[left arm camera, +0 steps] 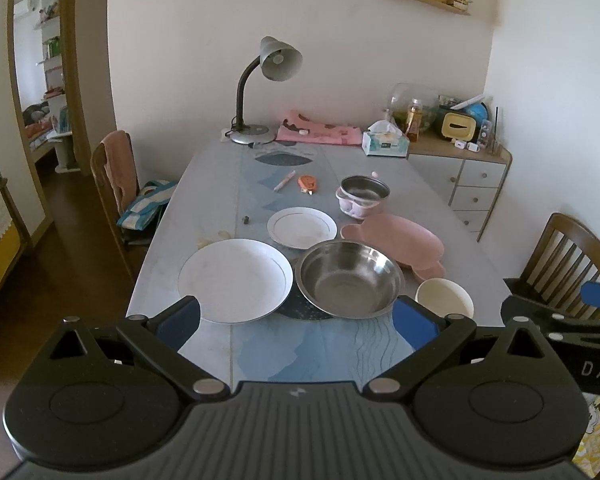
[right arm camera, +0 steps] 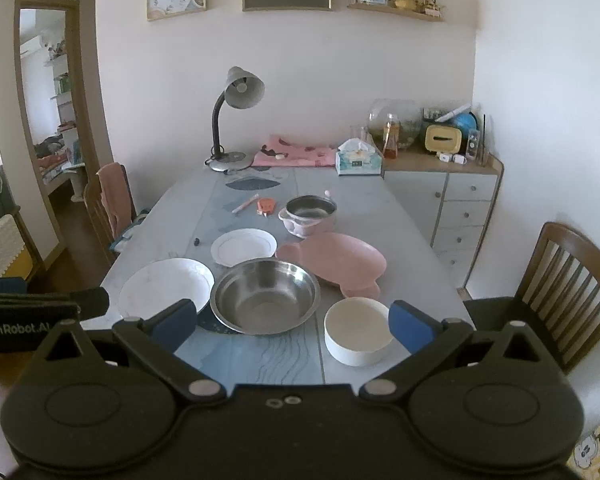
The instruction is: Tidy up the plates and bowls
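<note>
While both jaws gape, pink plate (right arm camera: 340, 260) lies long-axis left-right.

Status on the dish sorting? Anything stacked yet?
Nothing stacked yet. In hand: nothing; left tool and right tool are open above the near table edge. Left: large white plate, small plate, steel bowl, cream bowl, pink dish all lie separately.

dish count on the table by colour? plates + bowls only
White: 2, large white plate and small white plate
Steel: 2, large steel bowl and small steel bowl sitting in a pink holder
Pink: 1, pink plate
Cream: 1, cream bowl
Total: 6
Nothing stacked yet; both tools open, holding nothing.
</note>
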